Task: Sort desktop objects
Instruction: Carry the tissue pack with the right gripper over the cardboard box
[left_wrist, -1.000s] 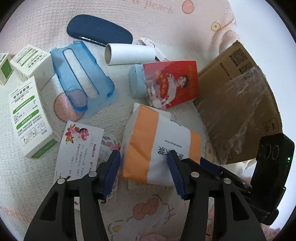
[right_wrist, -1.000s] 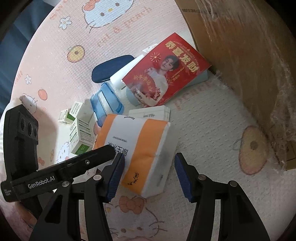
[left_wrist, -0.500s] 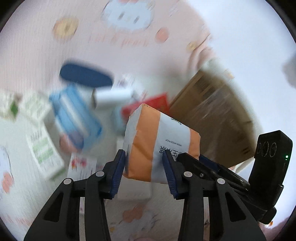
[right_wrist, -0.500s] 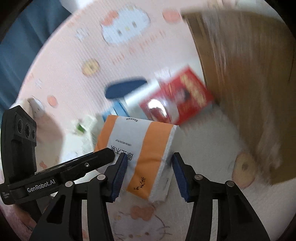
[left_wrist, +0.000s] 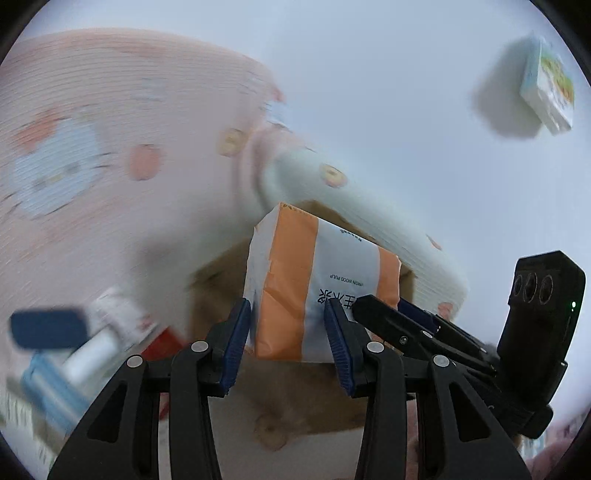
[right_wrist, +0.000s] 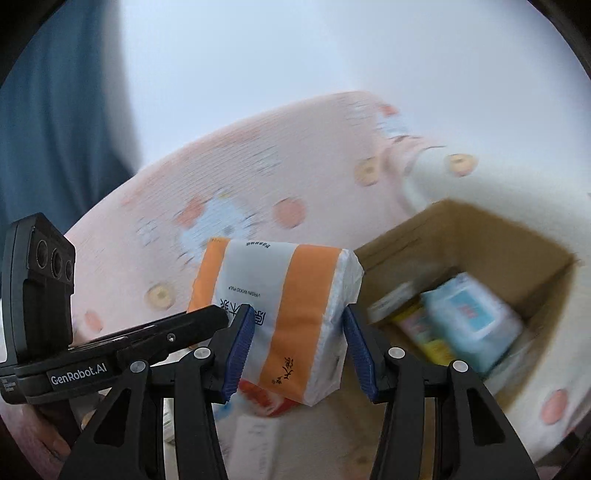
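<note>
Glossy plastic-wrapped tissue pack (left_wrist: 321, 284); matt corrugated cardboard box (right_wrist: 491, 240); ribbed pink cloth (right_wrist: 258, 177).

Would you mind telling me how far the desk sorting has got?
Done: the box already holds a few packs, including a light blue one. In hand: both claws, left and right, grip the orange tissue pack, lifted near the box. Left: blurred items remain on the mat, among them a dark blue case and a white roll.
</note>
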